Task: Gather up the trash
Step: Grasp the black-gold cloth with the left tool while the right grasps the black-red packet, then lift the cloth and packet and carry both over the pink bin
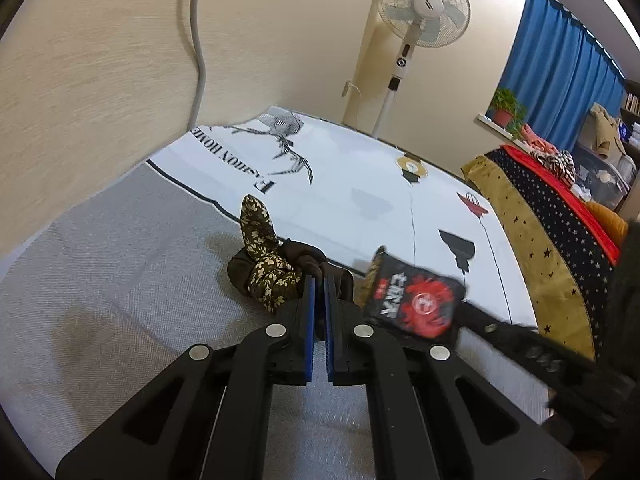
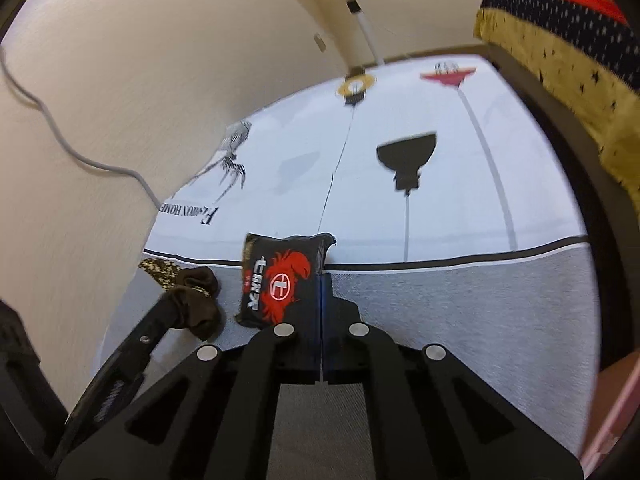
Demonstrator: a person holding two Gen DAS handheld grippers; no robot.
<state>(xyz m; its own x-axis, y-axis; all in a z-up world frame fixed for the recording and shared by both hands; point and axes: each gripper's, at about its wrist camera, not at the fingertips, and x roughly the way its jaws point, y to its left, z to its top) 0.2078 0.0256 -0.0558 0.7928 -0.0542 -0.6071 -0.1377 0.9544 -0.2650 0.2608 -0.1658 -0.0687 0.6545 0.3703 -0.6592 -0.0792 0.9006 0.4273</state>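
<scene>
The packet (image 2: 280, 280), black with a red crab print, is pinched by its right edge between the right gripper (image 2: 321, 284) fingers, which are pressed together on it; most of the packet hangs out to the left of those fingers, above the grey mat (image 2: 460, 320). In the left wrist view the packet (image 1: 416, 304) sits just right of the left gripper (image 1: 319, 284). The left fingers are nearly together, clamped on a dark brown cloth (image 1: 332, 276) whose floral-print part (image 1: 266, 264) sticks up to their left. Ahead of both fingers lies a white printed sheet (image 1: 360, 168), with a cream wall (image 1: 120, 60) to the left, a fan (image 1: 426, 12) beyond, and a star-patterned blanket (image 1: 532, 220) to the right.
</scene>
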